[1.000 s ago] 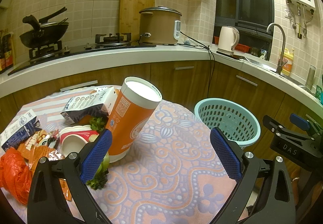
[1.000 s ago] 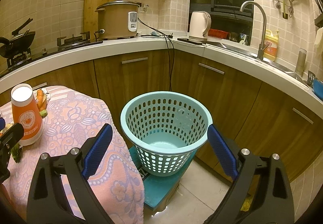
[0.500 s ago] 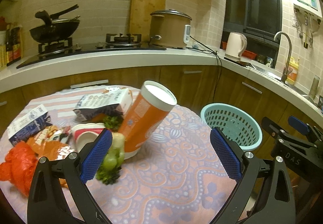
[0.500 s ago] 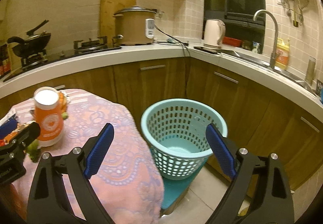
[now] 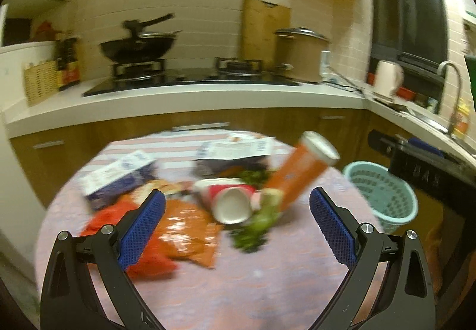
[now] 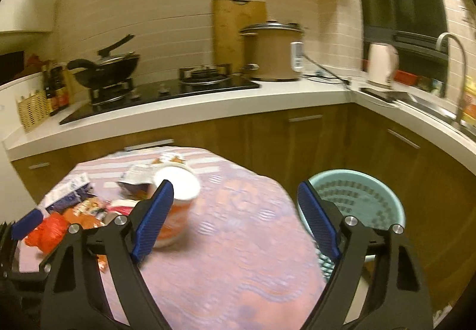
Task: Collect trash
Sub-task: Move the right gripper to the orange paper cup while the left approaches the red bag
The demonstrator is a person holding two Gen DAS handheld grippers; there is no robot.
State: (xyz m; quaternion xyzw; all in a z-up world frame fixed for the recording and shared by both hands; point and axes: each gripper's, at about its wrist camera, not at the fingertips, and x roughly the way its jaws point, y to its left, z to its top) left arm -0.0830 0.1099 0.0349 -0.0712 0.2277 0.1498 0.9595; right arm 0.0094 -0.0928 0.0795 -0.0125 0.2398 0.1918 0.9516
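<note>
Trash lies on the round table with a pink patterned cloth [image 5: 238, 285]: a tall orange cup [image 5: 300, 172], a tipped red and white cup [image 5: 232, 202], two milk cartons [image 5: 119, 175] [image 5: 235, 154], orange wrappers [image 5: 187, 237], a red bag [image 5: 148, 264] and green scraps [image 5: 255, 228]. My left gripper [image 5: 235, 228] is open and empty above the table's near side, facing the pile. My right gripper [image 6: 235, 220] is open and empty over the table, the orange cup [image 6: 175, 202] behind its left finger. The teal mesh basket [image 6: 360, 205] stands right of the table, also in the left wrist view [image 5: 383, 193].
A kitchen counter [image 5: 208, 98] curves behind the table with a wok [image 5: 136, 47], gas hob, rice cooker [image 6: 273, 53], kettle [image 6: 380, 65] and sink tap [image 6: 455, 62]. Wooden cabinets [image 6: 297, 139] stand under it. The right gripper's body [image 5: 422, 169] shows at the left wrist view's right edge.
Both grippers have swung left and pulled back from the table. The trash pile now sits centred in the left view. The basket has slid to the right in both views. Both stay open.
</note>
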